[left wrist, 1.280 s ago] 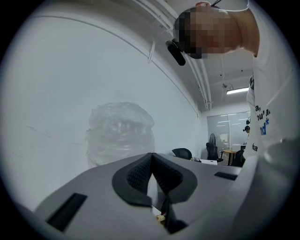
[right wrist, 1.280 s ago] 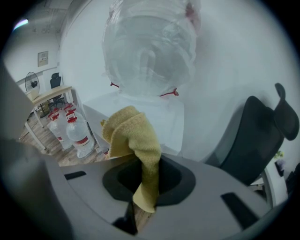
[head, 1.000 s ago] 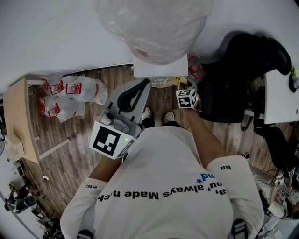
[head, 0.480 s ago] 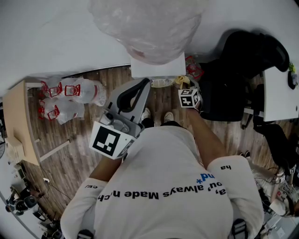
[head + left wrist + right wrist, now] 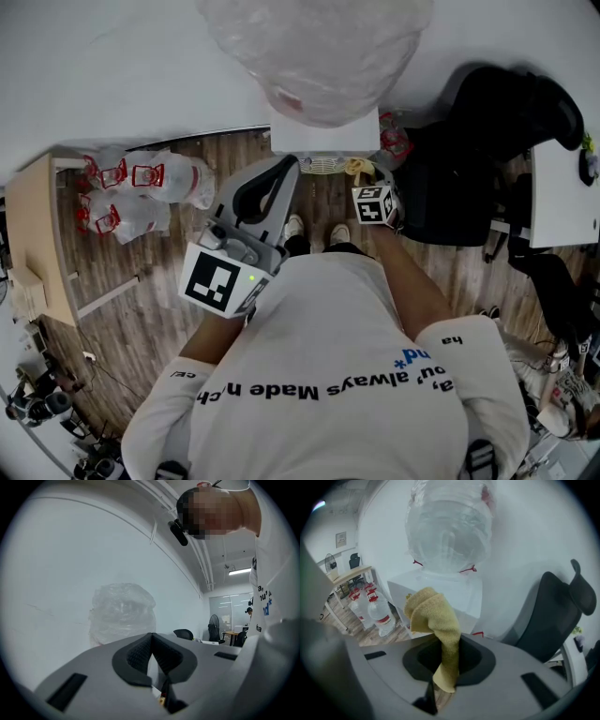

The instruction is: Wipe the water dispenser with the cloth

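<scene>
Right hand-held gripper (image 5: 444, 654) clamped on crumpled yellow terry cloth (image 5: 433, 613). White box-shaped water dispenser (image 5: 461, 592), clear plastic bottle (image 5: 447, 522) on top, stands straight ahead of cloth, near; contact unclear. Left hand-held gripper (image 5: 151, 641) closed, empty, alongside. Right does the wiping.

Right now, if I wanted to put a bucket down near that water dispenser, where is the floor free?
Bare wood floor lies left of the person, bordered by the spare water bottles and the wooden table. Right of the water dispenser it is crowded: a black chair stands close beside it.
</scene>
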`<action>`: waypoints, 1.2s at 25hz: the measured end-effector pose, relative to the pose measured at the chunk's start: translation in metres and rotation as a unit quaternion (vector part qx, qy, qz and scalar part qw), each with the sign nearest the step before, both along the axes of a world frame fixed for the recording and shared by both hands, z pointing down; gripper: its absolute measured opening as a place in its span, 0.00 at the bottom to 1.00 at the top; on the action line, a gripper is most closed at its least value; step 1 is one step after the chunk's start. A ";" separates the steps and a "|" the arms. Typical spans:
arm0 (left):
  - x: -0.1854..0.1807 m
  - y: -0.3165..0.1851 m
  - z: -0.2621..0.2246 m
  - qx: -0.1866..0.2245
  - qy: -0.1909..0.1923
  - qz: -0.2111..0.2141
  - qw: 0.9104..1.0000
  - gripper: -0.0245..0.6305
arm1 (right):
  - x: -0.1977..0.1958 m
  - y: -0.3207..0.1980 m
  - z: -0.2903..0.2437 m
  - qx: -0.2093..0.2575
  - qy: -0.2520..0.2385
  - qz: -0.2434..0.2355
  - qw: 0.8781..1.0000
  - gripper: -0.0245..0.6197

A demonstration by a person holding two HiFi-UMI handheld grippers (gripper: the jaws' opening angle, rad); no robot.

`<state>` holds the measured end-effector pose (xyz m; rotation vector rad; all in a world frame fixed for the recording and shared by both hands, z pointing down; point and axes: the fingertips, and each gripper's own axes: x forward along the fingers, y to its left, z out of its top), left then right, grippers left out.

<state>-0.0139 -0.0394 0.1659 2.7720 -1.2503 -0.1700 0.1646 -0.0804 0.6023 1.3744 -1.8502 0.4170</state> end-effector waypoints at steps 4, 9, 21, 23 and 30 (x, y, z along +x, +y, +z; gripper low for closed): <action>-0.013 0.004 0.000 0.000 -0.001 -0.013 1.000 0.07 | -0.025 0.002 0.000 0.000 -0.007 -0.018 1.000 0.13; -0.035 0.009 0.001 0.002 0.001 -0.031 1.000 0.07 | -0.060 0.001 0.001 -0.002 -0.017 -0.043 0.999 0.13; -0.083 0.023 0.006 -0.004 -0.003 -0.061 0.998 0.07 | -0.149 0.000 0.012 -0.014 -0.039 -0.104 0.994 0.13; -0.091 0.025 0.008 -0.008 -0.002 -0.063 0.998 0.07 | -0.163 0.000 0.014 -0.017 -0.043 -0.112 0.993 0.13; -0.119 0.030 0.007 -0.008 -0.002 -0.078 0.997 0.07 | -0.205 -0.001 0.025 -0.037 -0.059 -0.131 0.989 0.13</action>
